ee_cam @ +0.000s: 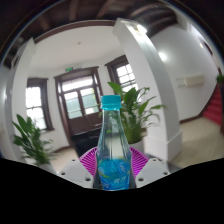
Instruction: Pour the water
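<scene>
A clear plastic water bottle (112, 145) with a blue cap and a blue label stands upright between my two fingers. My gripper (113, 172) is shut on the bottle, with the magenta pads (89, 160) pressing on its lower body from both sides. The bottle is lifted off any surface, and its base is hidden below the fingers. No cup or other vessel is in sight.
Beyond the bottle is a white-walled room with a dark wooden double door (80, 105) and a window (36, 105). Potted green plants (32, 140) stand at the left and behind the bottle (138, 105). A white pillar (150, 80) rises at the right.
</scene>
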A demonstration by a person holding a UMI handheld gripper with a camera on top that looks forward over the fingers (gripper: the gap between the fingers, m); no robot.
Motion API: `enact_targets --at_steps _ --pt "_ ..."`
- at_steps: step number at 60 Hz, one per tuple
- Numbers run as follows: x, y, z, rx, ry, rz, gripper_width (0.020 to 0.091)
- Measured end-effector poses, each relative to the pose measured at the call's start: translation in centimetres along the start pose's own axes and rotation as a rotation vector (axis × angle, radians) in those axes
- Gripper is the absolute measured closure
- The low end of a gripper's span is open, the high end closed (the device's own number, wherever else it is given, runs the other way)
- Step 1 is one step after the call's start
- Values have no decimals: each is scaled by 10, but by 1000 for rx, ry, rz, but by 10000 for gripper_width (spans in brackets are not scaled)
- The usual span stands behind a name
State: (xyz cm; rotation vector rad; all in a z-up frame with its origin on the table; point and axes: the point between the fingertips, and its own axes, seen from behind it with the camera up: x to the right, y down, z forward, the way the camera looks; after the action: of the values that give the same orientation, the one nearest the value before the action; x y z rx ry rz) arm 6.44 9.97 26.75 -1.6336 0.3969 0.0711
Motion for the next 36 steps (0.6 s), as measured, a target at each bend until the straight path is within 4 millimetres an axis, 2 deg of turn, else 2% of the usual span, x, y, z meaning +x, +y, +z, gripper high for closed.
enact_targets --at_steps 4,6,7,14,15,21,22,23,29,30,36 --pt "34 -9 12 6 77 -116 683" --pt "58 -8 20 3 111 -154 683" --pt "64 2 22 2 129 -165 684" --pt "143 25 44 -38 261 -219 685" --pt "150 30 40 -45 277 -222 683" --pt "196 63 59 -92 343 -248 665" --pt "209 67 63 -97 354 -257 664" --pt "212 68 50 -106 366 -265 665" --pt "245 93 65 -134 399 -301 666" --pt "244 99 60 -133 402 -300 666" --pt "262 118 67 -142 412 -285 666"
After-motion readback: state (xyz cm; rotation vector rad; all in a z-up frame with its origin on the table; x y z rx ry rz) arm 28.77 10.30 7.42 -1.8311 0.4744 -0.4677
